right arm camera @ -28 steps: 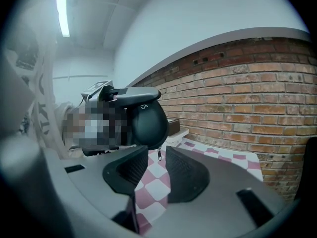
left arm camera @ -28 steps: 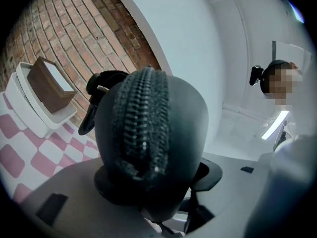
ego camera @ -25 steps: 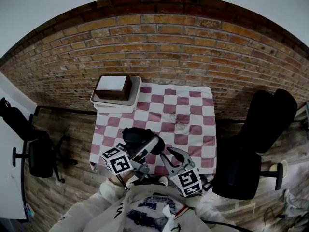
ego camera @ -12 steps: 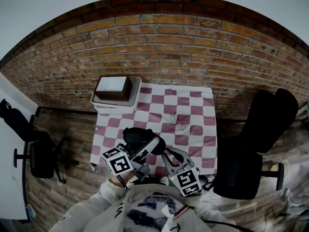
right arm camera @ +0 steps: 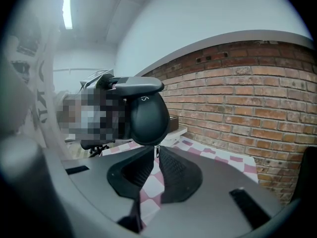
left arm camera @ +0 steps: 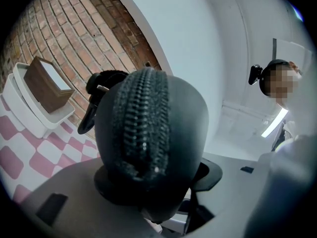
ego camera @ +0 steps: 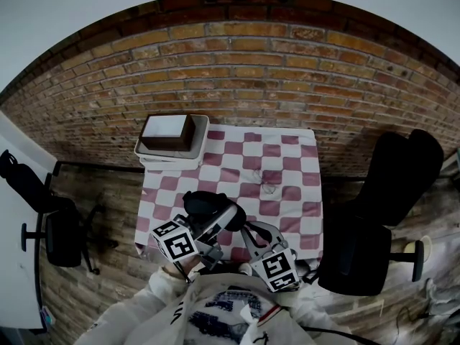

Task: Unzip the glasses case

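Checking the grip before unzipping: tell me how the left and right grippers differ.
The left gripper clamps the glasses case; the right gripper pinches only its zipper pull. The left's jaws stand wide around the case; the right's have just been closing, nearly together. Both act on the same case.

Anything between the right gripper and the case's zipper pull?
Nothing visible. The right gripper's jaws have just been closing, and the zipper pull sits between their tips, seemingly pinched, just under the glasses case that the left gripper holds.
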A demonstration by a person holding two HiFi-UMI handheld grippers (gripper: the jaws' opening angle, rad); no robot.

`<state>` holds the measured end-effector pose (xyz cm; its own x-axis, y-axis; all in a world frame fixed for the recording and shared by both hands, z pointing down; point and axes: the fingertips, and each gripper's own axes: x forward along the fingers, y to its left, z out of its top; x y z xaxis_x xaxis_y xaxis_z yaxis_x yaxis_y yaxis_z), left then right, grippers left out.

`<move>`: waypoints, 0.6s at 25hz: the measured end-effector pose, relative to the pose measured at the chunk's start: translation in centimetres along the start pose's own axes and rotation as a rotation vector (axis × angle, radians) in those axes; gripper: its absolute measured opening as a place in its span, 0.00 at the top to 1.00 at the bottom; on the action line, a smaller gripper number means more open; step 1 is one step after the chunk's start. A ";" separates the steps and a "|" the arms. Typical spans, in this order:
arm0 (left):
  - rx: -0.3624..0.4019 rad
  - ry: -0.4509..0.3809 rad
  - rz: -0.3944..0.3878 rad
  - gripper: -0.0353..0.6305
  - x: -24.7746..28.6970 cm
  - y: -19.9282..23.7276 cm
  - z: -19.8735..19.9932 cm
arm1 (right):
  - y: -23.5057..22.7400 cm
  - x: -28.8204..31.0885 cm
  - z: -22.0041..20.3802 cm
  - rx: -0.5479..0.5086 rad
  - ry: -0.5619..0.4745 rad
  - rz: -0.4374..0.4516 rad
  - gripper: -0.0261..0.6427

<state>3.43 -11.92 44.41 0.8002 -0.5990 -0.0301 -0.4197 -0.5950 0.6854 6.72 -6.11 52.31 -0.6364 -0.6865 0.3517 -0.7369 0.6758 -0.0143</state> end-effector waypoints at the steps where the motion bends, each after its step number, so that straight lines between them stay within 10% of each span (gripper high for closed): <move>1: 0.002 0.002 0.000 0.56 0.0 -0.1 -0.1 | 0.0 -0.1 0.0 0.001 0.001 0.000 0.90; 15: 0.019 0.021 -0.009 0.56 -0.1 -0.9 -1.1 | 0.3 -1.0 -0.9 0.002 0.020 0.011 0.93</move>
<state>4.24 -10.75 44.63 0.8128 -0.5821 -0.0210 -0.4201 -0.6109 0.6711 7.38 -4.98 52.74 -0.6400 -0.6733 0.3702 -0.7303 0.6828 -0.0207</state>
